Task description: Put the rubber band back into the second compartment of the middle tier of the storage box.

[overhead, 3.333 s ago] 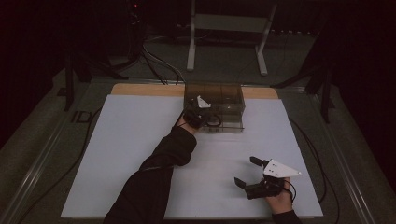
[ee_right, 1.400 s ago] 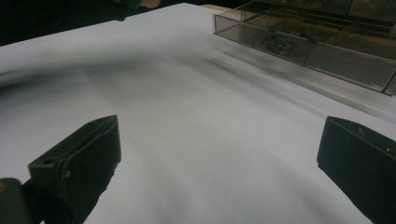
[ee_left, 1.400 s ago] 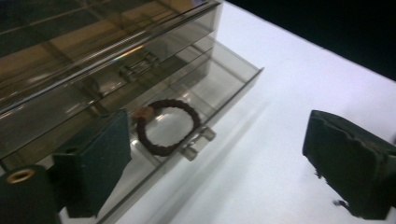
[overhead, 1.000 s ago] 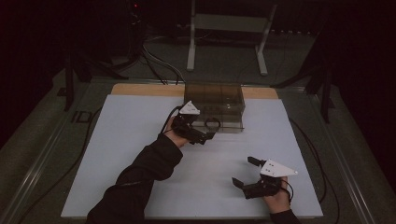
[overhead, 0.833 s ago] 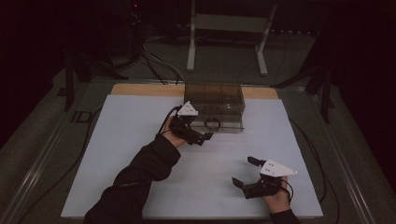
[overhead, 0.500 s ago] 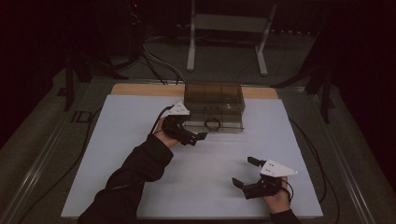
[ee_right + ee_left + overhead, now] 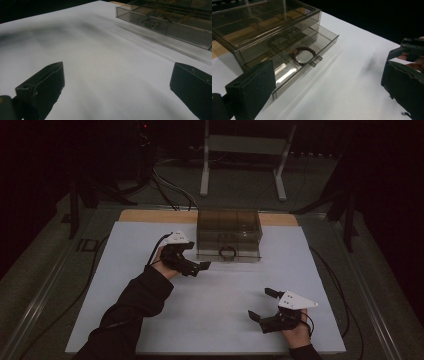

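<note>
High view, left to right: one left claw [image 7: 197,266] hovers with jaws spread just left of one clear drawer box [image 7: 229,221], whose lower drawer [image 7: 312,48] stands pulled out holding one dark bead bracelet [image 7: 228,253]; one right claw [image 7: 264,304], also spread, rests on the white table [image 7: 125,285] near its front edge.

- The high view is taken from above the person's side, facing forward and down; the whole white surface [image 7: 215,290] and the clear drawer box [image 7: 229,234] at its far edge are taken in from a distance.
- The left gripper view is taken low and close, aimed across the surface at the drawer box [image 7: 272,37], seen large.
- The right gripper view is taken low over the surface [image 7: 105,65], with the drawer box [image 7: 170,20] set farther off at the upper right.
- The drawer box and surface are shared by all three views.
</note>
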Demonstrator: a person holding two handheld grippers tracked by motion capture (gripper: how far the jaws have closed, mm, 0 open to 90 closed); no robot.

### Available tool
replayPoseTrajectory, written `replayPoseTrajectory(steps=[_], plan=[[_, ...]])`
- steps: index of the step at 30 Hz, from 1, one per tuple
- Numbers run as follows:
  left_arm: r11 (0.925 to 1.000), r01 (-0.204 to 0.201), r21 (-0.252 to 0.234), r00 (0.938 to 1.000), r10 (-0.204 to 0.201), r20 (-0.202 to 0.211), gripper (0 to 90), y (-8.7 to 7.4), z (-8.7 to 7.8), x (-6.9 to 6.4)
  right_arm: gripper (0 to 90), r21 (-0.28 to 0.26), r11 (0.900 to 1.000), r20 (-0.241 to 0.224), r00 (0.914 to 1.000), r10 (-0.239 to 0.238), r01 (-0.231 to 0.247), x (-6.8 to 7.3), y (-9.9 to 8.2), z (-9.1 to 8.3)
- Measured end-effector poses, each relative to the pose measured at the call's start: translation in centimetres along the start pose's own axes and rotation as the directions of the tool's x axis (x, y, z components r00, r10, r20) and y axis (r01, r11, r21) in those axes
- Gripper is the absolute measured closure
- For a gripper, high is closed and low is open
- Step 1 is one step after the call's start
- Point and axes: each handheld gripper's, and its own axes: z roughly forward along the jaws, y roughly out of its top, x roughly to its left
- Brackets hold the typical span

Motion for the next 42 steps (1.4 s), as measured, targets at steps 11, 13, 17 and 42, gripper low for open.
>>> replayPoseTrajectory(steps=[11,13,17,42], plan=[[1.0000,0.001,-0.008,0.9995,-0.001,-0.031,0.4,-1.6,-2.2,0.0,0.0,0.001,1.0000,-0.003,1.0000,-0.003,0.003,0.1,0.1,0.1],[0.9999,0.009,-0.007,0.9993,-0.010,-0.036,0.4,-2.1,-2.7,0.3,0.0,-0.002,1.0000,-0.002,1.0000,-0.005,0.005,0.2,0.1,0.1],[0.9995,0.027,-0.016,0.9985,-0.027,-0.047,0.4,-2.9,-3.5,0.5,0.0,0.001,1.0000,-0.002,1.0000,-0.003,0.003,0.2,0.1,0.1],[0.9979,0.053,-0.038,0.9947,-0.056,-0.086,0.4,-8.3,-7.2,0.0,0.0,0.008,0.9999,0.001,1.0000,-0.007,0.007,0.3,0.1,0.3]])
